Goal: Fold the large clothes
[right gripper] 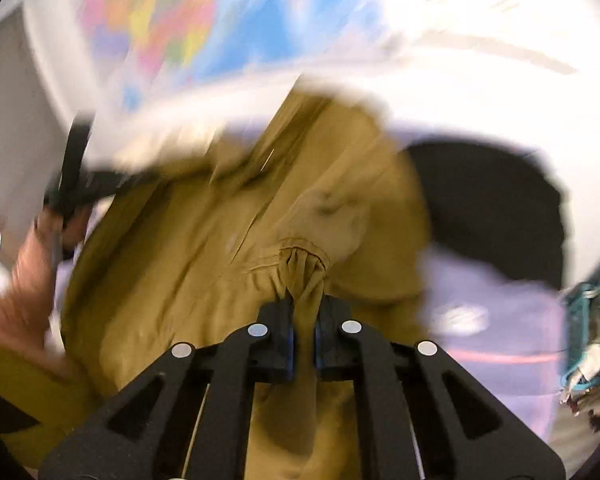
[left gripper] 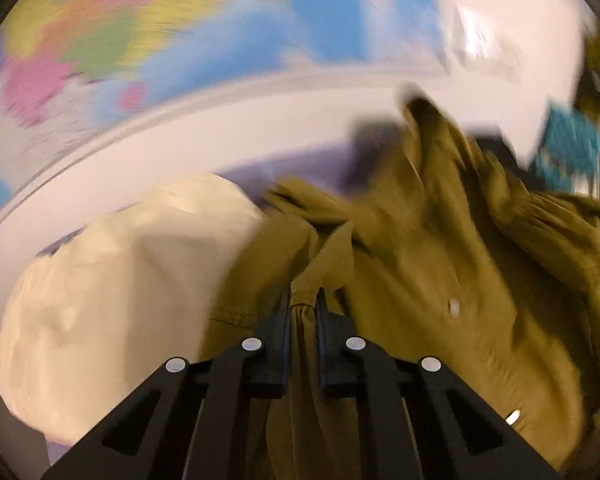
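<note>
A large olive-brown shirt [left gripper: 440, 264] with small pale buttons hangs bunched and lifted between both grippers. In the left wrist view my left gripper [left gripper: 304, 300] is shut on a fold of its cloth, which runs down between the fingers. In the right wrist view my right gripper [right gripper: 305, 304] is shut on a gathered pinch of the same shirt [right gripper: 228, 248]. A person's hand [right gripper: 24, 280] with the other black gripper shows at the left edge of the right wrist view, blurred.
A cream garment [left gripper: 112, 292] lies heaped left of the shirt. A black garment [right gripper: 496, 208] lies at the right on a lilac sheet [right gripper: 500, 320]. Teal-patterned cloth [right gripper: 596, 320] sits at the far right. A white wall with a colourful map [left gripper: 160, 32] stands behind.
</note>
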A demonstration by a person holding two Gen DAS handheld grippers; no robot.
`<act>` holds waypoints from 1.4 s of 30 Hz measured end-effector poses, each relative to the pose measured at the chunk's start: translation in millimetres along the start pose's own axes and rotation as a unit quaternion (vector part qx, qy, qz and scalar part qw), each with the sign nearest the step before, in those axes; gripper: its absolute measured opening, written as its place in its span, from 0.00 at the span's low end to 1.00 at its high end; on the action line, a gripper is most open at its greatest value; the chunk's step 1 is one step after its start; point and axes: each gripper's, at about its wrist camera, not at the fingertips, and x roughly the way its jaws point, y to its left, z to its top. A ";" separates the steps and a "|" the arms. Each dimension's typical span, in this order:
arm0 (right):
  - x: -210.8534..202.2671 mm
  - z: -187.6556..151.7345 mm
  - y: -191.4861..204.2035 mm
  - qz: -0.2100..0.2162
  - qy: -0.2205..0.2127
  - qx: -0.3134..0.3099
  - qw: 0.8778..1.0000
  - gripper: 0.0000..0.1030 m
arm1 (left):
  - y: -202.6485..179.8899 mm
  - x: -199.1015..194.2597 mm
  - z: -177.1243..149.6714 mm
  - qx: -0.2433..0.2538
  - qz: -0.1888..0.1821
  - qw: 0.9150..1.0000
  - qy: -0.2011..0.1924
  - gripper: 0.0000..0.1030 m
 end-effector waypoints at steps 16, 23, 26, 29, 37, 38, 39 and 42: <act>-27.2 14.2 -108.3 -0.219 -0.063 0.089 0.970 0.70 | 28.1 -50.7 9.6 -0.008 0.161 0.984 -0.078 0.66; 39.7 59.6 -17.1 -0.141 -0.037 -0.103 0.984 0.76 | -60.2 -16.2 20.8 0.099 -0.031 0.994 -0.017 0.75; 94.8 72.0 -12.3 -0.131 0.007 -0.127 0.983 0.73 | -90.5 45.2 12.9 0.107 -0.065 0.988 0.092 0.73; 133.5 90.8 -19.6 -0.127 0.029 -0.119 0.984 0.69 | -104.8 103.0 8.5 0.104 -0.089 0.977 0.164 0.68; 171.6 119.4 -67.4 -0.108 0.064 -0.044 0.991 0.14 | -73.3 137.8 76.0 0.012 -0.043 0.994 0.096 0.37; 165.2 121.2 -78.1 -0.105 0.049 -0.021 0.993 0.12 | -62.0 136.3 88.3 -0.013 -0.039 0.996 0.075 0.37; 161.9 122.7 -83.4 -0.108 0.041 -0.010 0.993 0.12 | -49.2 134.8 99.4 -0.044 -0.034 0.997 0.054 0.38; 160.1 119.8 -114.2 -0.104 0.043 0.059 0.992 0.22 | -20.6 136.0 116.3 -0.117 0.003 0.993 0.018 0.41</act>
